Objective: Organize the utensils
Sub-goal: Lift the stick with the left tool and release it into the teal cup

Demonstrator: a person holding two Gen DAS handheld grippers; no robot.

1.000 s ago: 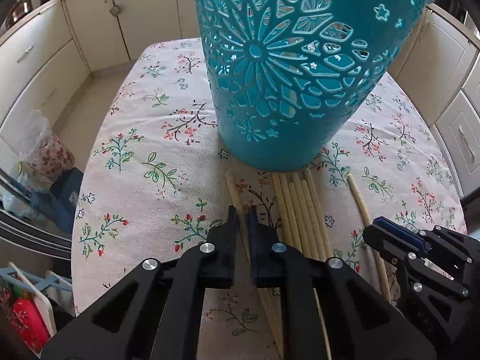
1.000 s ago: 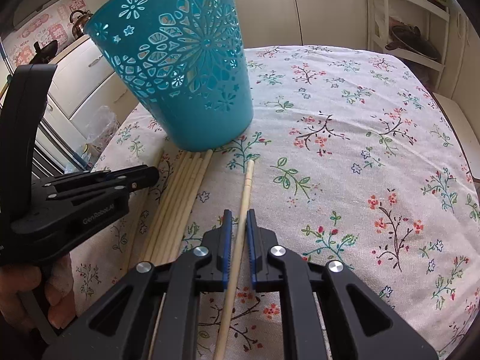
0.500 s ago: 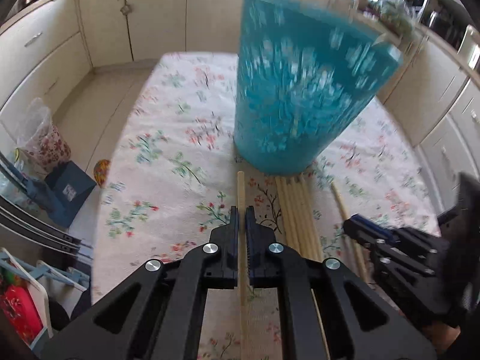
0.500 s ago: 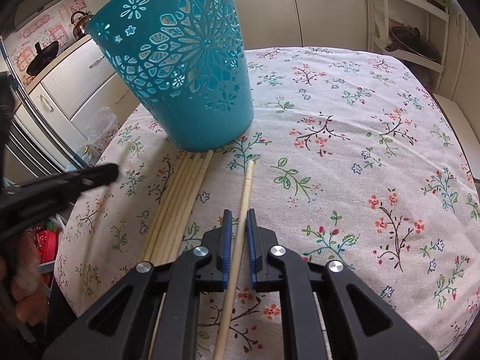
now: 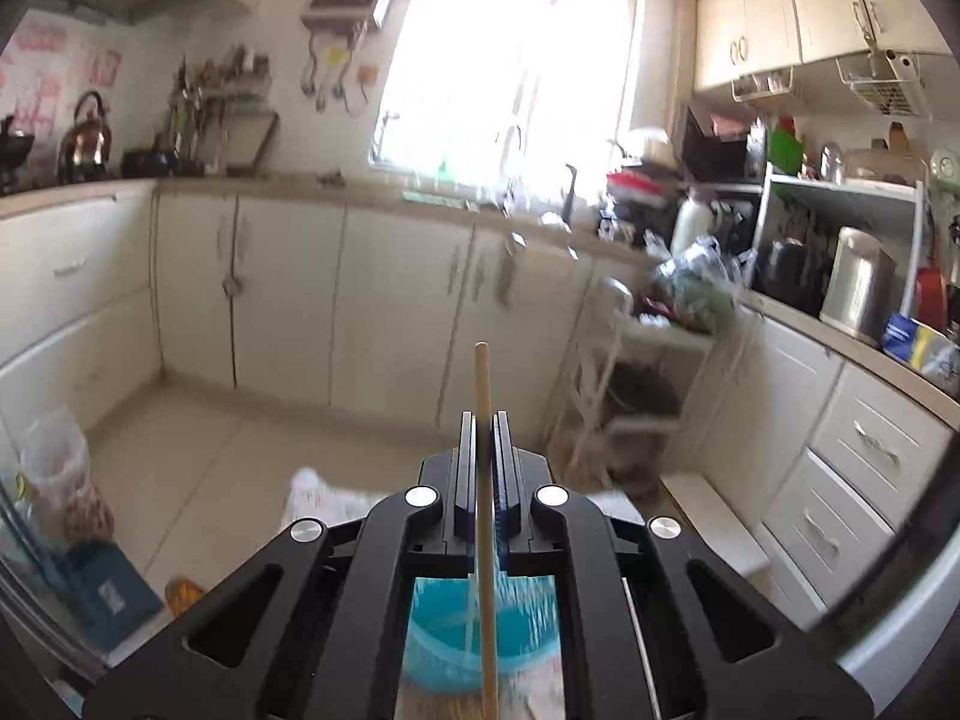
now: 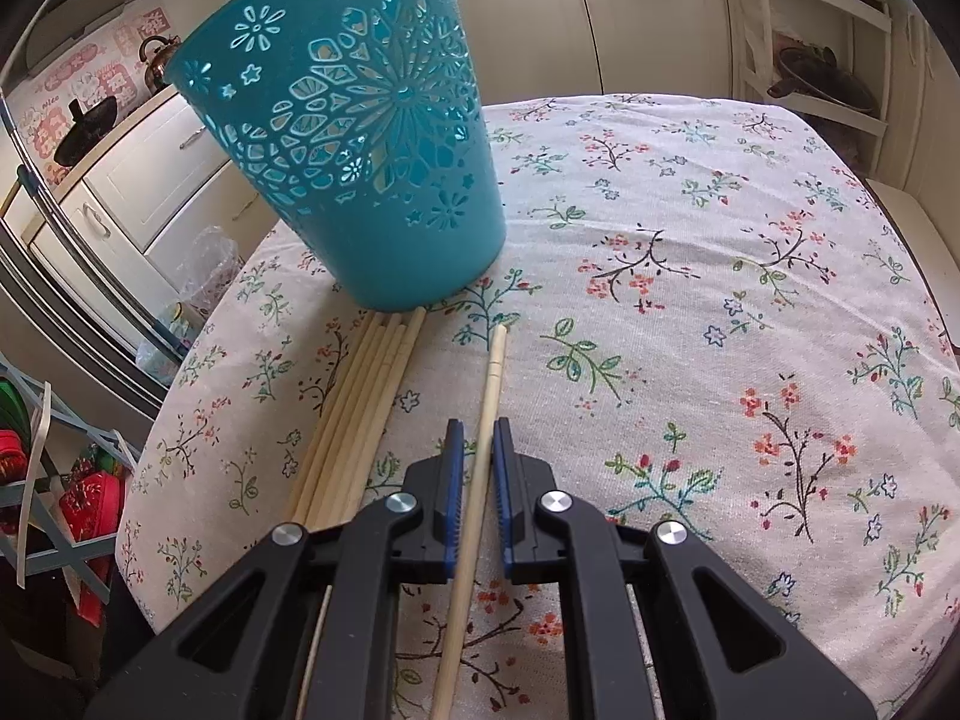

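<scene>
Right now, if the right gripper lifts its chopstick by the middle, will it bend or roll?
The chopstick looks stiff and straight, so it probably will not sag. It seems round, so it may roll on the tablecloth if released. Likely light: thin wood.

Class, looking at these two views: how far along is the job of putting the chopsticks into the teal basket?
Done: nothing certain; a pale streak inside the basket is too blurred to name. In hand: left tongs hold one chopstick above it; right tongs grip another on the cloth. Left: the bundle.
</scene>
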